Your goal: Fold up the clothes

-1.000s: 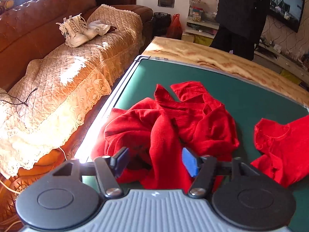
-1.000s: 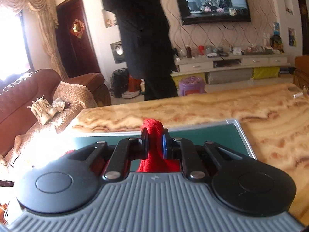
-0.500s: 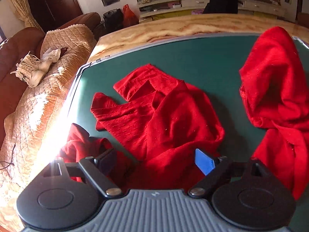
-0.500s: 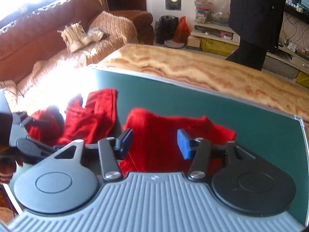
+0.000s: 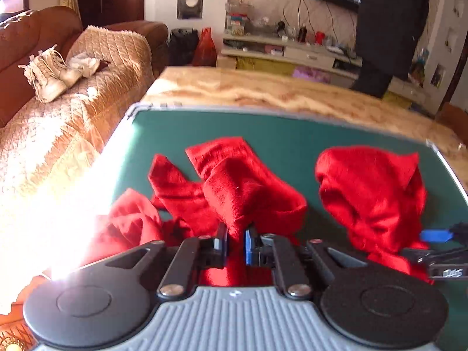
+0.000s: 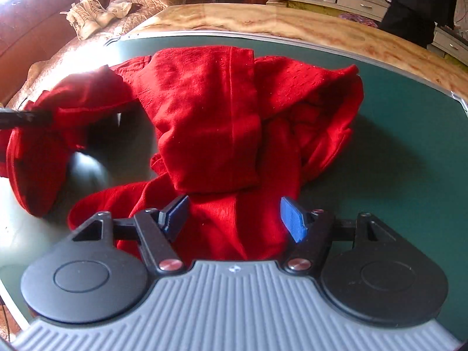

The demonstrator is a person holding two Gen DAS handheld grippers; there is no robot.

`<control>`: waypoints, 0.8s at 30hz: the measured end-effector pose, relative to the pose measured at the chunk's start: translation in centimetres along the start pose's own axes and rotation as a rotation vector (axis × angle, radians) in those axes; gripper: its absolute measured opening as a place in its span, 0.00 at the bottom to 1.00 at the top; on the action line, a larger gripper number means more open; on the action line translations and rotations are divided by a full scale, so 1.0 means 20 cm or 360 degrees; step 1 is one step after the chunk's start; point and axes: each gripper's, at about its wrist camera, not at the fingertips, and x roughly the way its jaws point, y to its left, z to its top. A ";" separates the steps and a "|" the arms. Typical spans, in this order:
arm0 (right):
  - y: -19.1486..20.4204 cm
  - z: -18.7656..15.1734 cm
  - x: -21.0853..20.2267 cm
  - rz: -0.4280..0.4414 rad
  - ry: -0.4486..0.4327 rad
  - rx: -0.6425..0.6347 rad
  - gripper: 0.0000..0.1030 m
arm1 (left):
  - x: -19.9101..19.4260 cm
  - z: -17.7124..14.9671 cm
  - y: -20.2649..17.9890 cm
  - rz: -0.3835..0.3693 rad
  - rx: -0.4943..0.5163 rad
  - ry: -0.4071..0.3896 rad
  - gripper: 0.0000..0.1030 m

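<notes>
A crumpled red knit garment (image 5: 242, 187) lies in bunched heaps on a green mat (image 5: 292, 134). In the left wrist view my left gripper (image 5: 235, 247) is shut on a raised fold of this red cloth near the mat's front. In the right wrist view the same red garment (image 6: 210, 122) fills the middle, and my right gripper (image 6: 234, 216) hovers open just above its near part, nothing between the blue pads (image 6: 292, 219). The right gripper's blue tip (image 5: 435, 235) shows at the right edge of the left wrist view, beside another red heap (image 5: 374, 196).
The green mat sits on a marbled tabletop (image 5: 263, 90). A brown sofa with a quilted cover (image 5: 73, 122) and pale boots (image 5: 46, 73) stands to the left. A person in dark clothes (image 5: 389, 29) stands beyond the table by a TV shelf (image 5: 292, 49).
My left gripper has closed on a fold of the red garment; it was open half a second ago. My right gripper let go of the cloth a second ago, stays open and has lowered over the garment.
</notes>
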 end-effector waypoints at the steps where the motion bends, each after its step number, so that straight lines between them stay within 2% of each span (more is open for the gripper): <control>1: 0.01 0.02 0.03 0.0003 -0.0020 -0.0013 0.75 | -0.10 0.05 0.03 0.0000 -0.0010 -0.0057 0.11; 2: 0.03 0.05 0.05 0.0013 -0.0032 -0.0010 0.70 | -0.19 0.10 0.05 0.0000 -0.0021 -0.0114 0.11; 3: 0.04 0.07 0.08 0.0023 -0.0043 -0.0006 0.42 | -0.29 0.14 0.08 0.0000 -0.0031 -0.0170 0.11; 4: 0.06 0.10 0.10 0.0044 -0.0051 0.0008 0.25 | -0.39 0.19 0.10 0.0000 -0.0041 -0.0227 0.11; 5: 0.08 0.14 0.13 0.0078 -0.0053 0.0034 0.15 | -0.48 0.24 0.13 0.0000 -0.0051 -0.0284 0.11; 8: 0.23 0.31 0.18 0.0119 -0.0113 -0.0024 0.14 | -0.78 0.39 0.19 0.0001 -0.0069 -0.0452 0.11; 11: 0.40 0.54 0.18 0.0180 -0.0219 -0.0029 0.13 | -1.02 0.51 0.20 0.0003 -0.0050 -0.0564 0.11; 15: 0.61 0.91 0.12 0.0314 -0.0367 -0.0009 0.12 | -1.12 0.53 0.15 -0.0025 -0.0028 -0.0593 0.11; 17: 0.67 1.08 0.08 0.0432 -0.0406 0.0019 0.12 | -1.17 0.54 0.13 -0.0039 -0.0017 -0.0607 0.11; 19: 0.67 1.20 0.07 0.0576 -0.0376 0.0057 0.14 | -1.22 0.55 0.10 -0.0053 -0.0006 -0.0622 0.11; 20: 0.67 1.24 0.07 0.0596 -0.0319 0.0066 0.18 | -1.25 0.56 0.09 -0.0061 -0.0001 -0.0628 0.11; 21: 0.67 1.26 0.08 0.0598 -0.0260 0.0064 0.32 | -1.23 0.54 0.08 -0.0085 -0.0003 -0.0609 0.11; 22: 0.63 1.26 0.10 0.0545 -0.0218 0.0031 0.42 | -1.21 0.51 0.07 -0.0112 0.0001 -0.0585 0.11; 23: 0.60 1.20 0.09 0.0467 -0.0214 -0.0020 0.58 | -1.18 0.49 0.06 -0.0143 0.0001 -0.0557 0.11; 24: 0.56 1.14 0.07 0.0394 -0.0210 -0.0076 0.65 | -1.15 0.46 0.06 -0.0173 0.0001 -0.0528 0.11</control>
